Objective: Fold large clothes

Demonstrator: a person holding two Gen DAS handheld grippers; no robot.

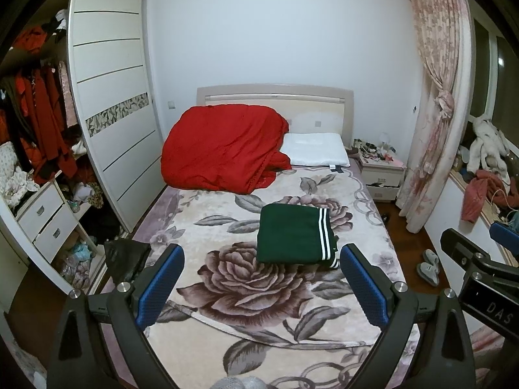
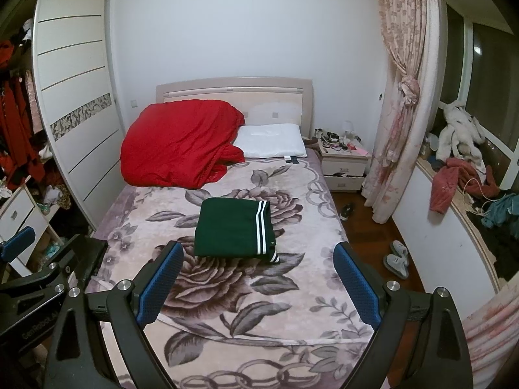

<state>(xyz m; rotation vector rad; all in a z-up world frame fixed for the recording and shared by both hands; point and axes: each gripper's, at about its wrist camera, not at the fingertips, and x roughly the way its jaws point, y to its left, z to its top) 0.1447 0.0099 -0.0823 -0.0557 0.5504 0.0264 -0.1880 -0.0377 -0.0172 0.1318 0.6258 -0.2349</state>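
Observation:
A dark green garment [image 1: 293, 235] with white stripes along its right edge lies folded into a neat rectangle in the middle of the flowered bed [image 1: 227, 308]. It also shows in the right wrist view [image 2: 233, 231]. My left gripper [image 1: 262, 257] is open and empty, held above the foot of the bed, short of the garment. My right gripper [image 2: 258, 254] is open and empty too, beside the left one, also short of the garment. Each gripper shows at the edge of the other's view.
A heaped red quilt [image 1: 223, 149] and a white pillow [image 1: 316, 149] lie at the head of the bed. An open wardrobe [image 1: 42, 149] stands left. A nightstand [image 2: 343, 165], curtain [image 2: 402, 97], slippers [image 2: 397, 259] and cluttered window ledge [image 2: 470, 194] are right.

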